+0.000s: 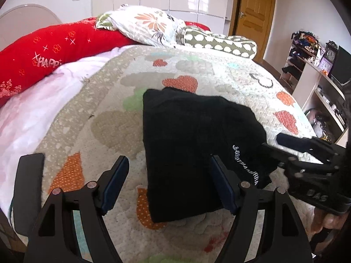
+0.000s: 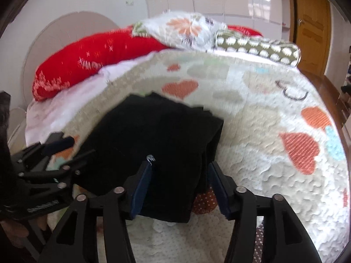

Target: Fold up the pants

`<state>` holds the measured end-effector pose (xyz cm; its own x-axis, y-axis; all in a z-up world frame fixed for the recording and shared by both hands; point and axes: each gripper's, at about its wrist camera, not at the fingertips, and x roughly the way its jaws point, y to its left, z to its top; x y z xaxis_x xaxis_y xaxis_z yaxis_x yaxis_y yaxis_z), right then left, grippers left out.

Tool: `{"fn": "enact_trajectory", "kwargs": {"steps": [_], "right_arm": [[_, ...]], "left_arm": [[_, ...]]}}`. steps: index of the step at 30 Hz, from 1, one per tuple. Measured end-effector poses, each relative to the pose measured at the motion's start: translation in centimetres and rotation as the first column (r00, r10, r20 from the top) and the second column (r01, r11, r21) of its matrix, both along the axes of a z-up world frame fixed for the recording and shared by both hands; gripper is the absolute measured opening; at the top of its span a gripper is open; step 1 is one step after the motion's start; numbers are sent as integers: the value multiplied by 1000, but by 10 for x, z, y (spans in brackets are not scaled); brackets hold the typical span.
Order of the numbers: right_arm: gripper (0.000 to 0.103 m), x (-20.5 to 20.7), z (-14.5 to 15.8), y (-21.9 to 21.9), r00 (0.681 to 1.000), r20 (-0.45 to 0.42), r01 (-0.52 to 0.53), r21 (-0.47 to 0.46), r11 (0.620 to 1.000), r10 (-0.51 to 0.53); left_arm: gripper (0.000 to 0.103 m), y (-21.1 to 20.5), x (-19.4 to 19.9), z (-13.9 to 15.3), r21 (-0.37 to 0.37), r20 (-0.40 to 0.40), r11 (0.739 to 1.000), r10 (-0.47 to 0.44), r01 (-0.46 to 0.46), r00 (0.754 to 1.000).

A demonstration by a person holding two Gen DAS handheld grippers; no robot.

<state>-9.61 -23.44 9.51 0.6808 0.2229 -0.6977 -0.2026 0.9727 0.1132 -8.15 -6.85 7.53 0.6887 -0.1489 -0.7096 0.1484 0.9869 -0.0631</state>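
Black pants (image 1: 188, 144) lie folded in a compact rectangle on the quilted bedspread (image 1: 122, 118); white lettering shows on a hanging flap at their right side. In the right wrist view the pants (image 2: 158, 140) lie just ahead of the fingers. My left gripper (image 1: 170, 184) is open and empty, over the pants' near left edge. My right gripper (image 2: 179, 186) is open and empty, over the pants' near right edge. The right gripper (image 1: 291, 151) also shows at the right of the left wrist view; the left gripper (image 2: 65, 149) shows at the left of the right wrist view.
A red bolster (image 1: 50, 54), a floral pillow (image 1: 149, 24) and a green spotted bolster (image 1: 221, 41) lie at the head of the bed. A pink sheet (image 1: 28, 118) is on the left. Shelves with clutter (image 1: 311, 65) stand right; a wooden door (image 1: 254, 6) is behind.
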Motion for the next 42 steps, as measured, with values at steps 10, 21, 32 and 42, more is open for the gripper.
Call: {"fn": "enact_trajectory", "kwargs": {"steps": [10, 21, 32, 42], "right_arm": [[79, -31, 28, -3, 993, 93, 69, 0, 998, -68], [82, -46, 28, -1, 994, 95, 58, 3, 998, -58], [82, -49, 24, -3, 995, 81, 60, 4, 998, -60], [82, -47, 22, 2, 997, 70, 46, -6, 999, -45]], "left_arm": [[90, 2, -23, 25, -17, 86, 1000, 22, -21, 996], [97, 7, -35, 34, 1, 120, 998, 62, -63, 991], [99, 10, -41, 38, 11, 130, 996, 87, -89, 988], [101, 12, -41, 38, 17, 132, 995, 99, -102, 986]]}}
